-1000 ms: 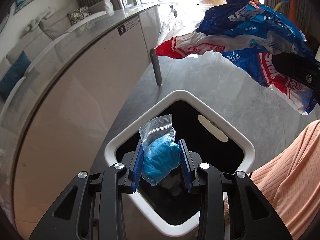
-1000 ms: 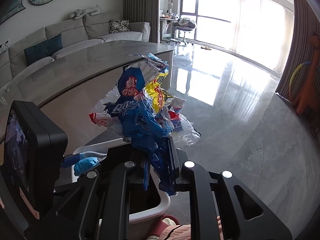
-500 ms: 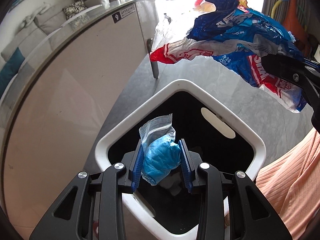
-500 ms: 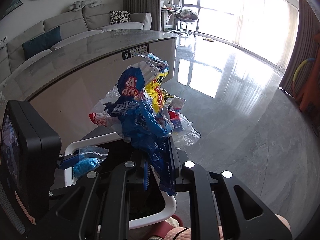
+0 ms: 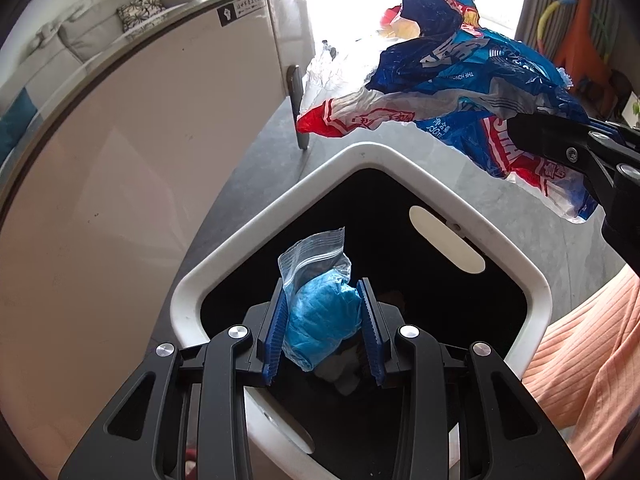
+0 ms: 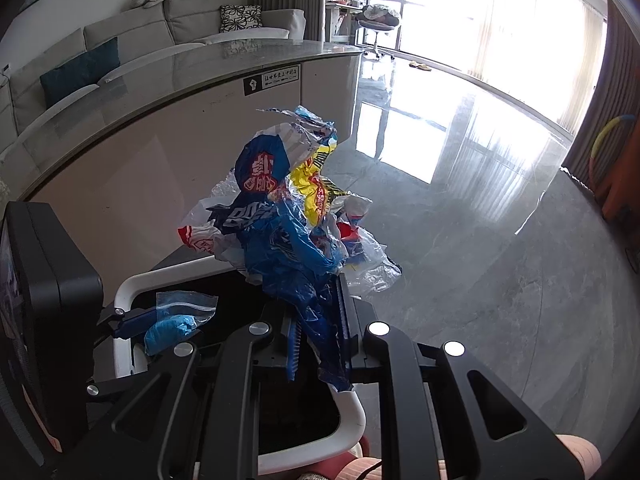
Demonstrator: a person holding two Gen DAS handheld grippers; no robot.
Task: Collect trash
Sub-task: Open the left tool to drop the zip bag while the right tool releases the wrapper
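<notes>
My left gripper [image 5: 323,325] is shut on a clear zip bag with a blue wad inside [image 5: 320,320] and holds it over the dark opening of a white-rimmed trash bin [image 5: 500,240]. The bag also shows in the right wrist view [image 6: 172,326]. My right gripper [image 6: 316,332] is shut on a crumpled bunch of blue, red and yellow plastic wrappers [image 6: 288,216], held over the bin's rim [image 6: 132,284]. In the left wrist view the wrappers [image 5: 460,92] hang above the bin's far side.
A pale curved counter [image 5: 120,152] stands close on the left of the bin, with a thin leg [image 5: 298,108]. Glossy grey floor [image 6: 500,240] spreads to the right. A sofa [image 6: 160,32] is behind the counter. The person's orange-clad leg [image 5: 580,352] is at right.
Both grippers have come down and closer to the bin, which looks larger now. Each keeps its hold on its trash.
</notes>
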